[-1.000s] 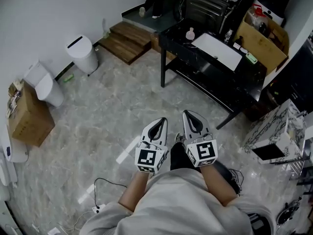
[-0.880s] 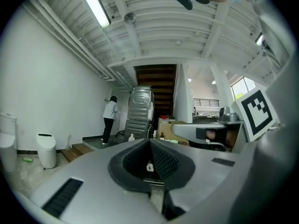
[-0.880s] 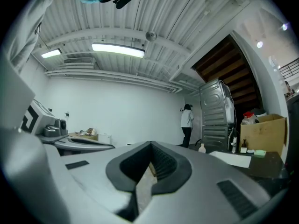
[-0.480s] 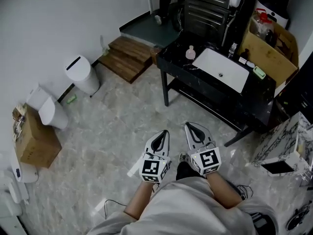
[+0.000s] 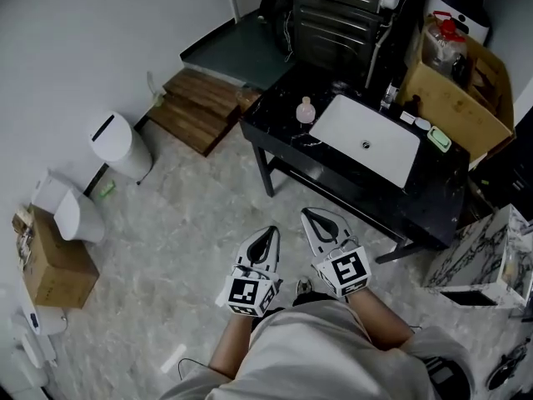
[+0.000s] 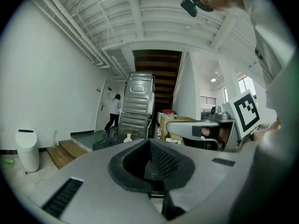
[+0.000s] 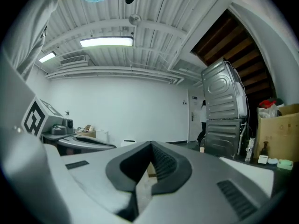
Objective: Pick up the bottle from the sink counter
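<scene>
Left gripper (image 5: 266, 242) and right gripper (image 5: 323, 223): fingers pressed together on both, empty, side by side over the floor (image 5: 191, 215). The pink bottle (image 5: 306, 111) stands well ahead on the black counter (image 5: 279, 125), just left of the white sink (image 5: 366, 140).

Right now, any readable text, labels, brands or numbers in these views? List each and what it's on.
No readable text in any view.
Marker cubes on the left gripper and right gripper: black-and-white square patterns only, no letters.
Bottle on the sink counter: any label is too small to read.
Cardboard box beside the sink: any print is too small to read.
</scene>
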A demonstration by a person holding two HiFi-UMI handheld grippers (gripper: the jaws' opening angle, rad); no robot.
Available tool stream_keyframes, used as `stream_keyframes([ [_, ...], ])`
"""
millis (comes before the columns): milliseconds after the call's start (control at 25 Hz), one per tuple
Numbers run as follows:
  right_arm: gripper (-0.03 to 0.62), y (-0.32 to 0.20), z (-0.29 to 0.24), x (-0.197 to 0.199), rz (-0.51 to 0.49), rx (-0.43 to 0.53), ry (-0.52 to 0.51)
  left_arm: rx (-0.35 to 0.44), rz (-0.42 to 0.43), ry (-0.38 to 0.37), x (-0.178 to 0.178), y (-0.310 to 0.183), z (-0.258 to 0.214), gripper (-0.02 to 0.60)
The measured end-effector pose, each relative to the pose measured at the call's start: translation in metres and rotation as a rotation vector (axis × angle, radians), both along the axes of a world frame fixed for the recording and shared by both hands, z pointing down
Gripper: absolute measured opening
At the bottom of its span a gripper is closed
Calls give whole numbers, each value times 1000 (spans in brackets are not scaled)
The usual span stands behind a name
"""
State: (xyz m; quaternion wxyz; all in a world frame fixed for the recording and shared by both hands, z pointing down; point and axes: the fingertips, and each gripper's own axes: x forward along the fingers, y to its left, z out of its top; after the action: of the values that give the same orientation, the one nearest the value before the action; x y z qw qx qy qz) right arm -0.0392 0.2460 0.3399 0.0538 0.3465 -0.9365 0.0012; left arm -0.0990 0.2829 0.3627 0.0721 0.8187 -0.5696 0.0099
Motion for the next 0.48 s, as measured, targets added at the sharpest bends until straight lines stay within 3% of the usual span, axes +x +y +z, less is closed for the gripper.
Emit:
stream_keyframes([
  [480, 9, -89, 33, -22, 28, -68, 53, -115, 79, -16, -17, -97, 49, 14],
])
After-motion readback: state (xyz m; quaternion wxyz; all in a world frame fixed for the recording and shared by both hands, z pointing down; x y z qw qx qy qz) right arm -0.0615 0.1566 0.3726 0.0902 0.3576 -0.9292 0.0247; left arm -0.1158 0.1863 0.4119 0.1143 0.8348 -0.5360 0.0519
